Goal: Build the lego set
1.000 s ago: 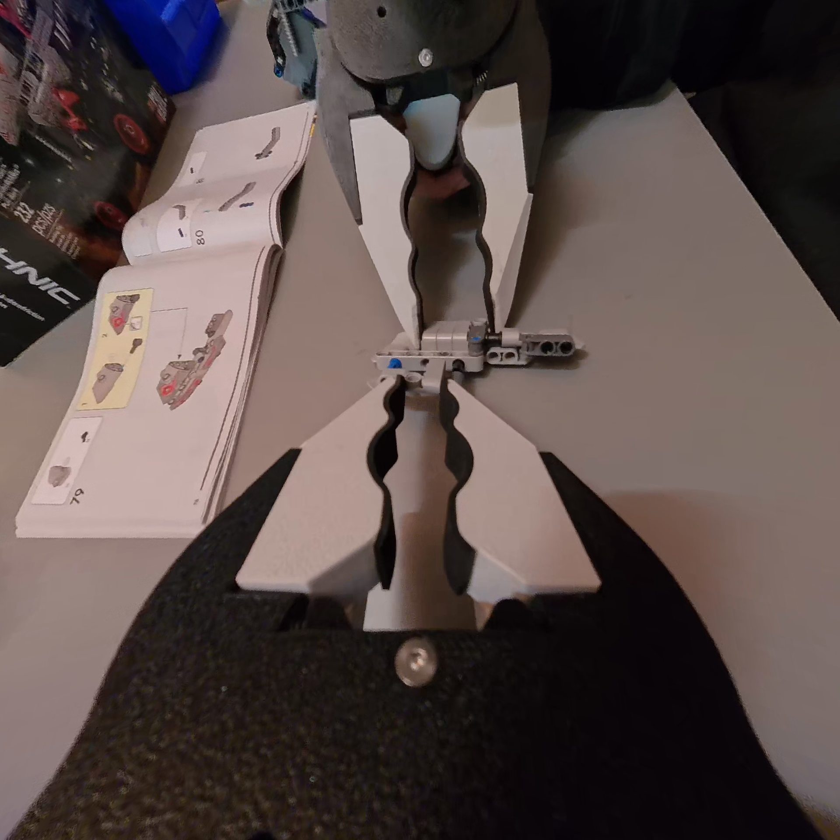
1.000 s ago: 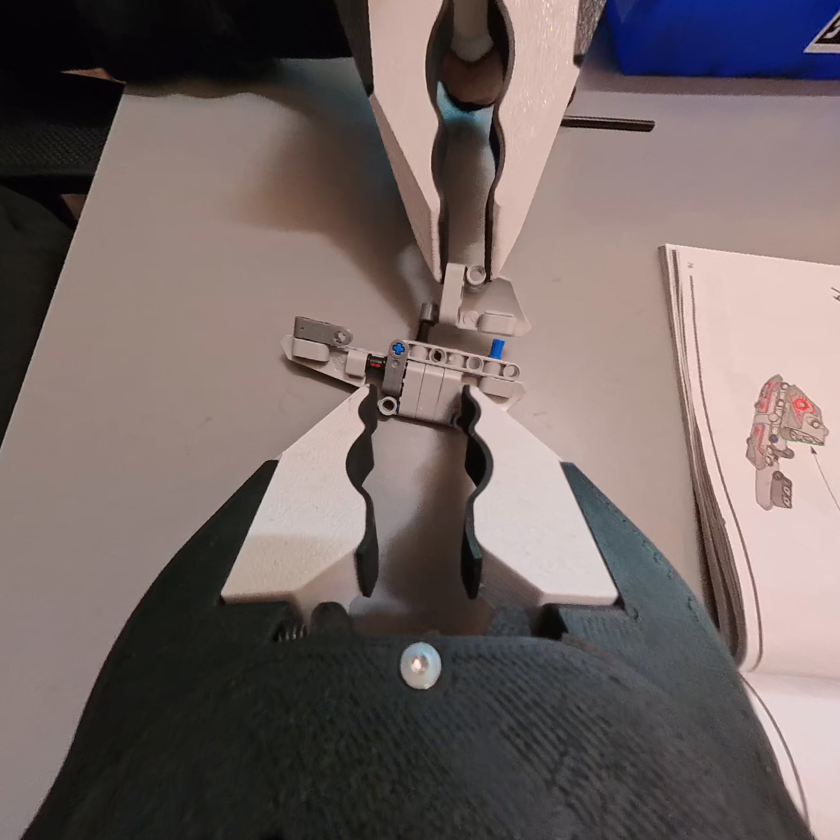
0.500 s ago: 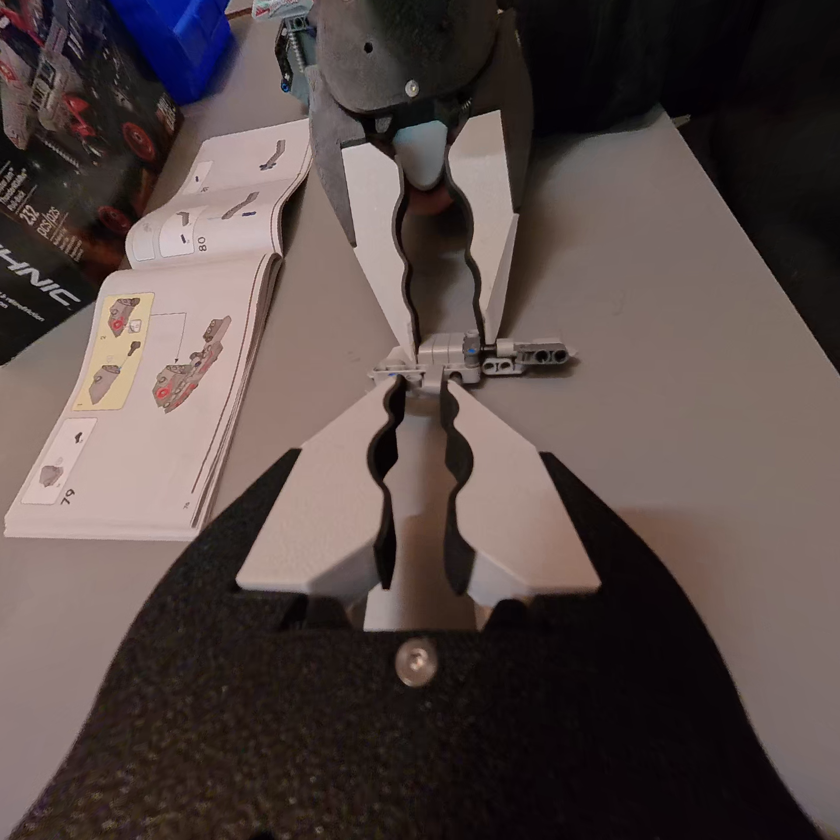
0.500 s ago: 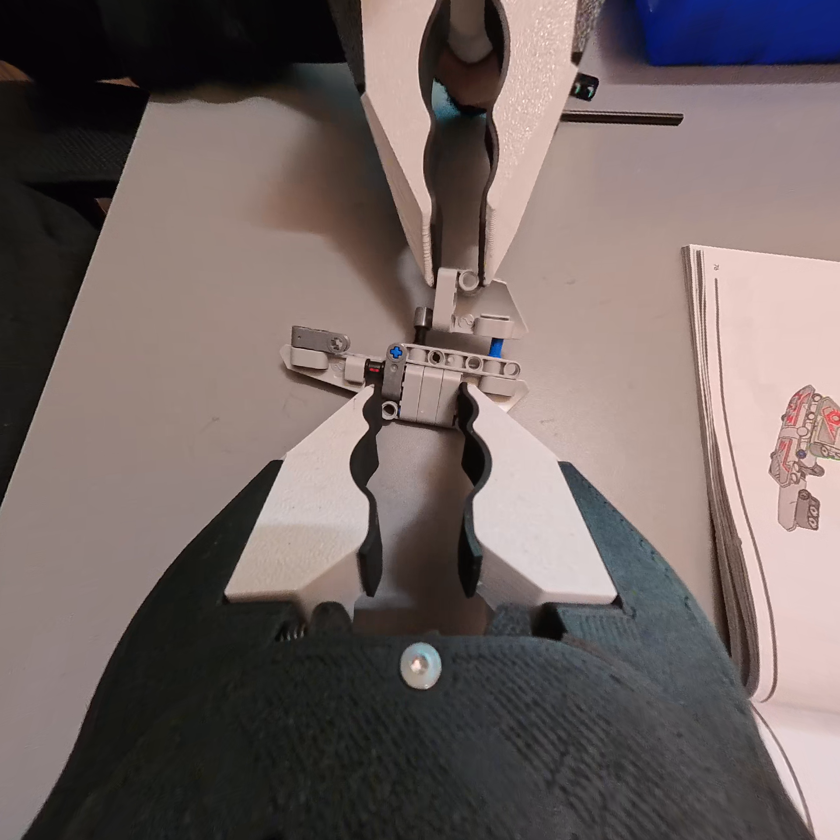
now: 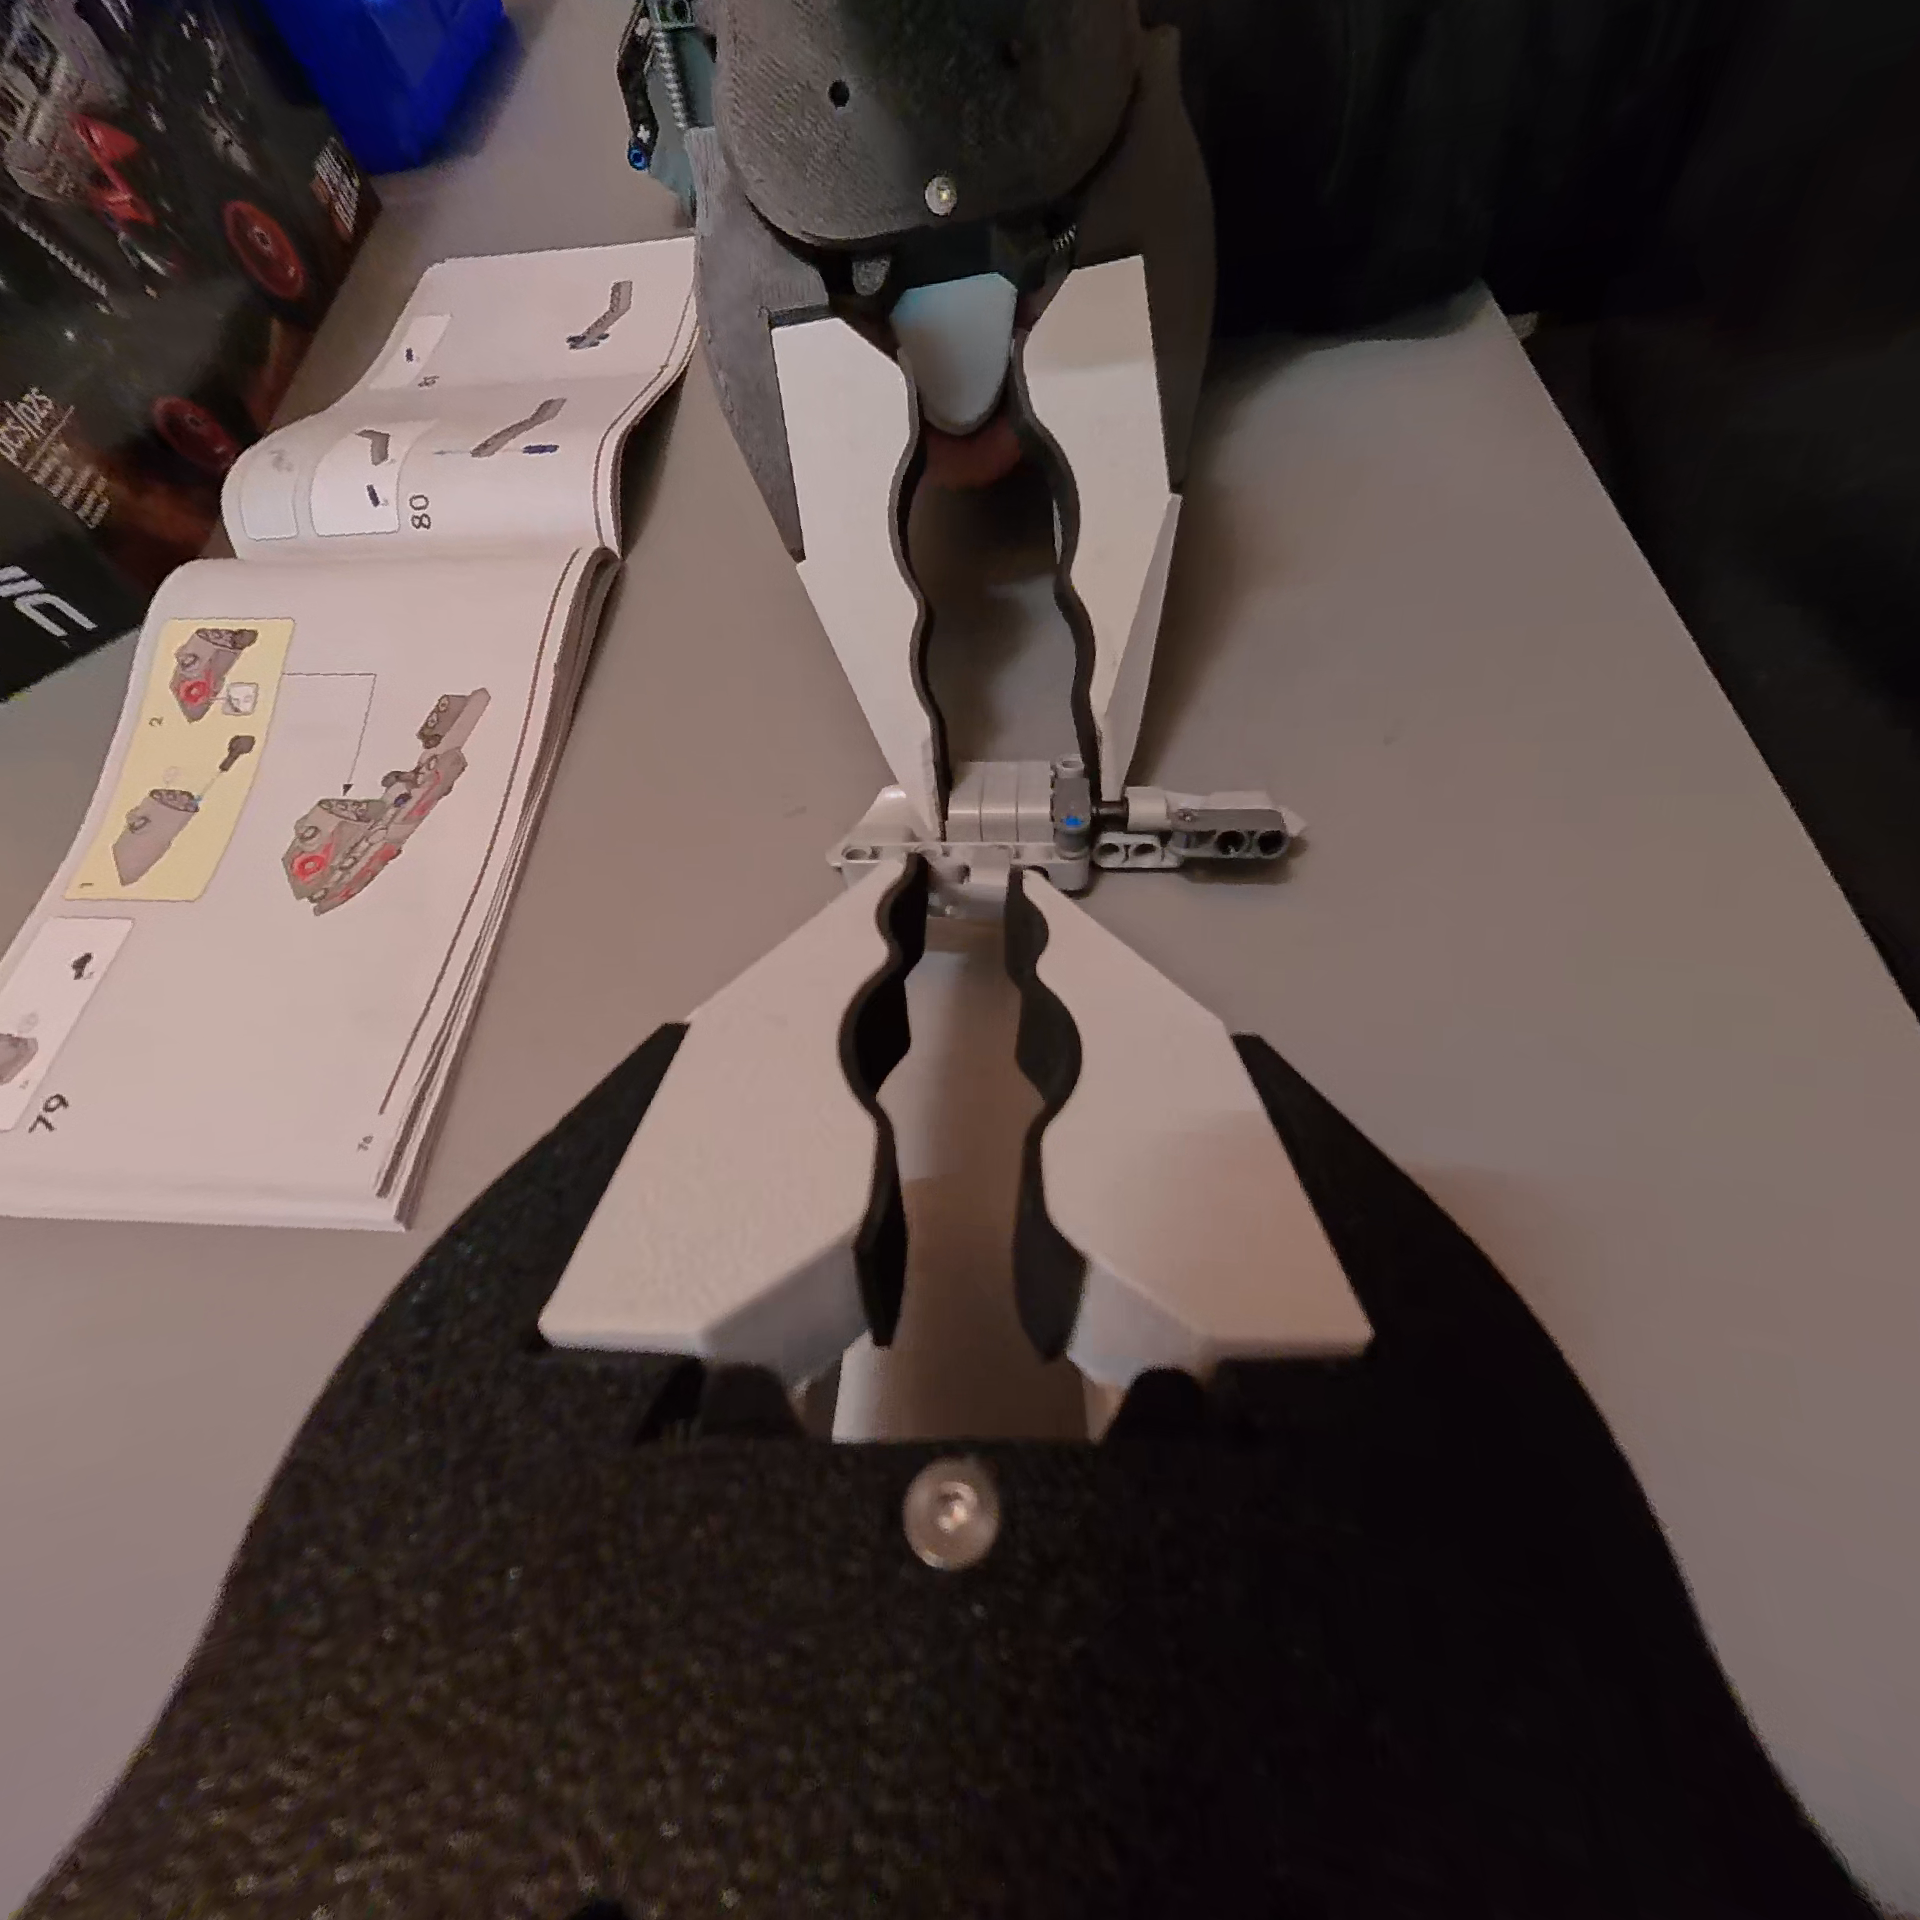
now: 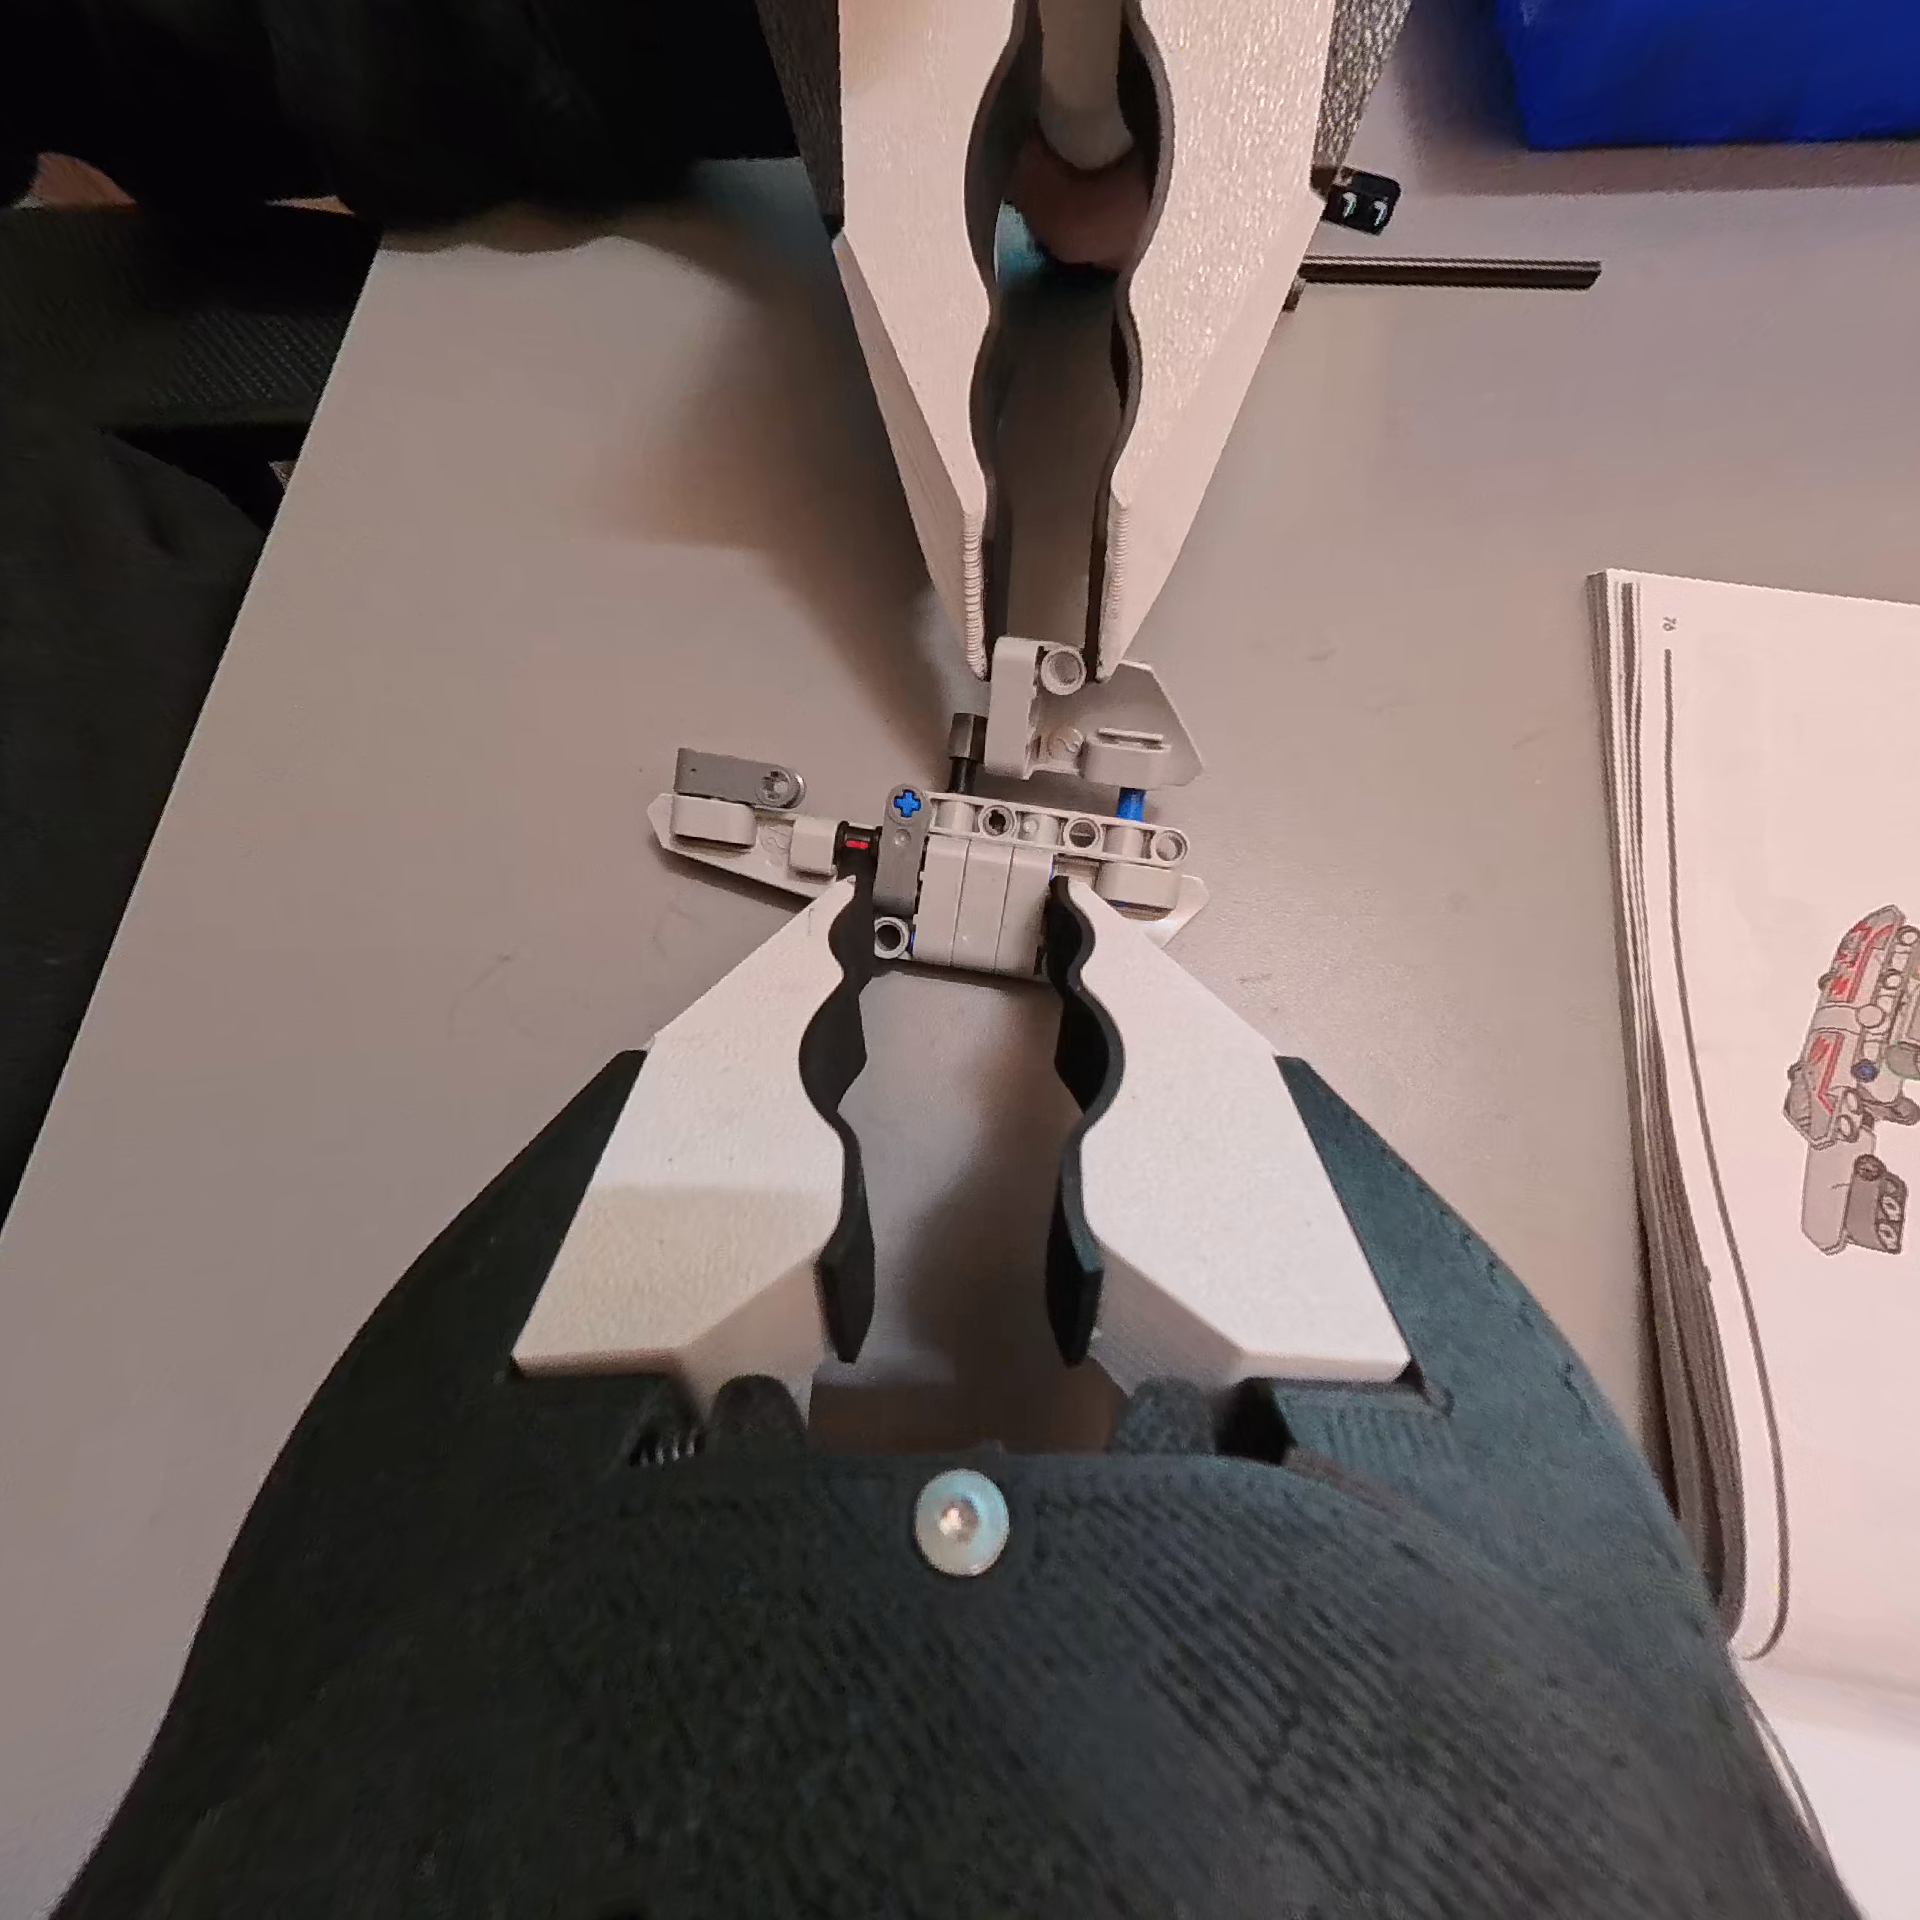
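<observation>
The right gripper (image 6: 961,914) is closed on the grey Lego assembly (image 6: 977,883): its fingers (image 6: 1081,935) clamp the block of stacked grey pieces at the near edge of the build, which sits at the very fingertips and not deeper between the wavy black pads. The assembly lies crosswise to the fingers, just above or on the grey worktop (image 6: 520,623); contact with the surface cannot be told. A long beam with round holes runs along its top, with a blue cross-shaped pin at the left end and a darker grey connector arm (image 6: 738,779) reaching out left.

Beyond it, the left gripper (image 6: 1039,665) points back toward the camera, its fingers pinching a smaller light grey angular piece (image 6: 1039,707) at the tips. That piece sits just behind the beam, joined or nearly joined by a black axle and a blue pin.

In the left wrist view the same piece (image 5: 966,894) sits gripped at the left gripper's (image 5: 964,883) tips, with the assembly (image 5: 1039,821) across them and the right gripper (image 5: 1013,800) opposite.

An open instruction booklet (image 5: 312,831) lies on the worktop to the left, with a dark product box (image 5: 125,260) and a blue bin (image 5: 395,73) farther back.
</observation>
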### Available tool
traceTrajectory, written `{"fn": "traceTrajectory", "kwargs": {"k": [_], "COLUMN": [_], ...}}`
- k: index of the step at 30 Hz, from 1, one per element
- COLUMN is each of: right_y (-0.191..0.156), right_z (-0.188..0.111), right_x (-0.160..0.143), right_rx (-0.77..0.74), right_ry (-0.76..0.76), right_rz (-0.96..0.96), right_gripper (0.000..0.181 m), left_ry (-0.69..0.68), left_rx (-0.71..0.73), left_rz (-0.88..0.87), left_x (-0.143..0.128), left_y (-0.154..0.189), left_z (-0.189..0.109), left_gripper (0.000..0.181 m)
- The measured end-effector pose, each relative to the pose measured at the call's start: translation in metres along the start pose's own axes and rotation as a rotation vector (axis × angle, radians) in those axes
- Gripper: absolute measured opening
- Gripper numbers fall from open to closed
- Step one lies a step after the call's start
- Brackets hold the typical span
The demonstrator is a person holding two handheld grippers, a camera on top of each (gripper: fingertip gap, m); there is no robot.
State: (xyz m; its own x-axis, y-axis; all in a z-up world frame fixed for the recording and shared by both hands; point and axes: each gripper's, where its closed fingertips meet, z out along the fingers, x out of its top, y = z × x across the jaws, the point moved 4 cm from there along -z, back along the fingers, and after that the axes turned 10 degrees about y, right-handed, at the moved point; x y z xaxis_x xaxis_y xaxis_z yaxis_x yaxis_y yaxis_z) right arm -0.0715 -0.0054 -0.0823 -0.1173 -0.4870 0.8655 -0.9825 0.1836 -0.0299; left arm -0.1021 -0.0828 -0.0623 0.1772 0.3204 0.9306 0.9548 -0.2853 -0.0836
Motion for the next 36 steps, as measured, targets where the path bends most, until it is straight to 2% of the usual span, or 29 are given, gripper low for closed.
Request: {"fn": "traceTrajectory", "kwargs": {"k": [14,18,20,26,29,32,33,36], "right_y": [0.000,0.000,0.000,0.000,0.000,0.000,0.000,0.000], "right_z": [0.000,-0.001,-0.001,-0.001,-0.001,-0.001,-0.001,-0.001], "right_x": [0.000,0.000,-0.001,-0.001,-0.001,-0.001,-0.001,-0.001], "right_rx": [0.009,0.009,0.006,0.009,0.010,0.010,0.010,0.011], "right_ry": [0.000,0.000,0.000,0.000,0.000,0.000,0.000,0.000], "right_rz": [0.011,0.012,0.011,0.016,0.017,0.016,0.017,0.018], "right_gripper": [0.032,0.032,0.032,0.032,0.032,0.032,0.032,0.032], "left_ry": [0.006,-0.047,-0.124,-0.167,-0.130,-0.026,-0.009,-0.068], "left_rx": [-0.015,-0.022,-0.035,-0.040,-0.065,-0.064,-0.029,0.000], "left_rz": [-0.070,-0.112,-0.121,-0.102,-0.102,-0.135,-0.127,-0.106], "left_x": [-0.001,-0.009,-0.018,-0.022,-0.018,-0.004,-0.001,-0.006], "left_y": [-0.002,0.001,0.005,0.010,0.013,0.009,0.003,-0.009], "left_z": [-0.003,-0.007,-0.007,-0.006,-0.008,-0.012,-0.014,-0.012], "left_gripper": [0.012,0.012,0.012,0.015,0.025,0.025,0.019,0.015]}}
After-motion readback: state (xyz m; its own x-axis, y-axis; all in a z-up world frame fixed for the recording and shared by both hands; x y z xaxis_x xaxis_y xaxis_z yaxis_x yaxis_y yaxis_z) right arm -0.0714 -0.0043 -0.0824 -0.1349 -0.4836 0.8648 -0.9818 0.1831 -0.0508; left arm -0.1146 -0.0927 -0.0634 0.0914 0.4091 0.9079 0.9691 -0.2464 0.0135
